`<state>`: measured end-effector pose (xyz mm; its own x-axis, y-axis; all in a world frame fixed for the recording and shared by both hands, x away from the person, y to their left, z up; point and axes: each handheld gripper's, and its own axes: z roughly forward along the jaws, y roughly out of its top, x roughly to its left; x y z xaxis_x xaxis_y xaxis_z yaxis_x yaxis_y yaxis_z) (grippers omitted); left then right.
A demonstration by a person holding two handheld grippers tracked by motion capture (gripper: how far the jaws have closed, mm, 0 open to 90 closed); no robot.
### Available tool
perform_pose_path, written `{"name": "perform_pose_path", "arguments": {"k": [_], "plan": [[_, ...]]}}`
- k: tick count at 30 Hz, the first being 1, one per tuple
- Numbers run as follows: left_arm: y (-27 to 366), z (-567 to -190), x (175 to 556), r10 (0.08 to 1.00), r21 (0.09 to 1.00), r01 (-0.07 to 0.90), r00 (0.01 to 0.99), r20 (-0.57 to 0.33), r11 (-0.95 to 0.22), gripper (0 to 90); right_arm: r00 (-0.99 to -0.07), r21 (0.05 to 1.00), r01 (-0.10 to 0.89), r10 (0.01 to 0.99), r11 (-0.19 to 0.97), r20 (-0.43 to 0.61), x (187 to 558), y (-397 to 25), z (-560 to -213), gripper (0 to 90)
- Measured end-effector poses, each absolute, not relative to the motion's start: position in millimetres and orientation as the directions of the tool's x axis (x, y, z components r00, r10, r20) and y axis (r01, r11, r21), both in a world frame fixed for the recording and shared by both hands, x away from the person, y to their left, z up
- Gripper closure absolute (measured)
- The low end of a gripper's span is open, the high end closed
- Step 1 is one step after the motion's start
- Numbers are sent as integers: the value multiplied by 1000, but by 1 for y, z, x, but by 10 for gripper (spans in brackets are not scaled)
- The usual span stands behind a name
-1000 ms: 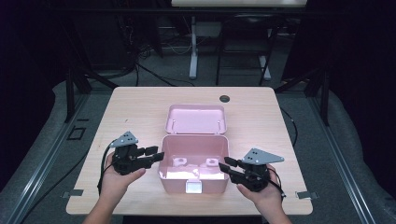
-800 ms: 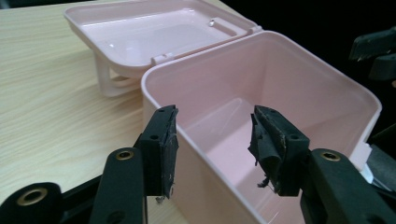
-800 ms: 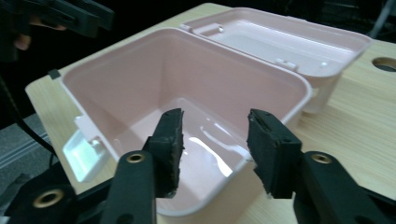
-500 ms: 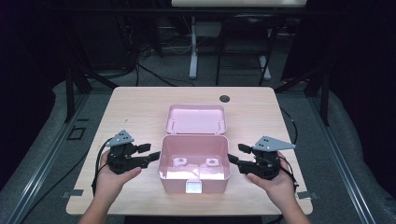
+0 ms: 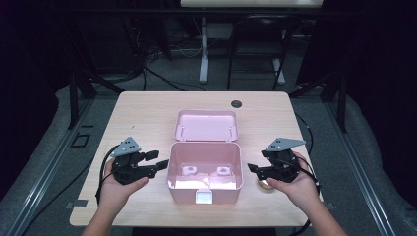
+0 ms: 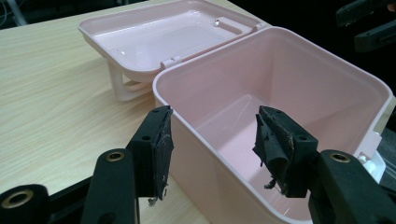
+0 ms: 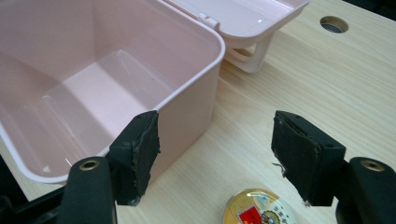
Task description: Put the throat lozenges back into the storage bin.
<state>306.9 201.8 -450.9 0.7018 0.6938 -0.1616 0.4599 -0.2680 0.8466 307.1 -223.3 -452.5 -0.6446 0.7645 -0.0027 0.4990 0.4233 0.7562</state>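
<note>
A pink plastic box (image 5: 183, 191) stands open at the table's near middle, its lid (image 5: 205, 125) lying back behind it. The box inside (image 6: 289, 70) looks bare. My left gripper (image 5: 158, 161) is open just left of the box; in the left gripper view the gripper (image 6: 212, 140) frames the box's near corner. My right gripper (image 5: 251, 168) is open just right of the box, apart from its wall (image 7: 187, 116). A round gold disc (image 5: 266, 185) with a red mark lies on the table under the right gripper (image 7: 215, 140), seen between its jaws (image 7: 261, 211).
The wooden table (image 5: 147, 113) has a round cable hole (image 5: 236, 103) at the far edge behind the lid. Dark floor, cables and stands surround the table. The white latch (image 5: 204, 197) faces the near edge.
Both grippers have drawn outward from the box: the right one moved right off the box's rim, the left one slid a little left. The box has not moved.
</note>
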Motion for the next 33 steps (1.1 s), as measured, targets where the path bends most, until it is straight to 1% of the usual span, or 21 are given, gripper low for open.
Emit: {"name": "perform_pose_path", "arguments": {"k": [3,10,16,18,21,23,26,31,33], "plan": [[203,-451,307,695,842,471,698,-174,-263,455,-641,744,509,767,434,-9,307,-225,-450,308],[204,-453,309,709,834,481,685,-167,-269,452,-622,691,554,783,465,-29,308,-228,-446,305],[206,-453,309,717,831,486,678,-163,-271,450,-624,682,555,781,477,-39,309,-227,-443,291],[206,-453,309,722,830,484,674,-152,-277,450,-625,671,560,780,485,-42,310,-227,-443,285],[205,-453,309,718,829,486,678,-158,-277,450,-625,657,568,779,497,-50,312,-225,-444,286],[204,-453,309,715,829,484,681,-156,-280,450,-621,641,587,783,496,-37,314,-225,-443,305],[204,-453,309,713,826,486,684,-156,-286,450,-606,622,603,794,499,-49,317,-225,-442,306],[206,-454,309,717,829,489,677,-165,-270,450,-590,582,641,806,500,-41,323,-227,-444,307],[206,-453,309,714,829,488,680,-165,-273,450,-589,566,657,807,499,-28,325,-227,-445,332]]}}
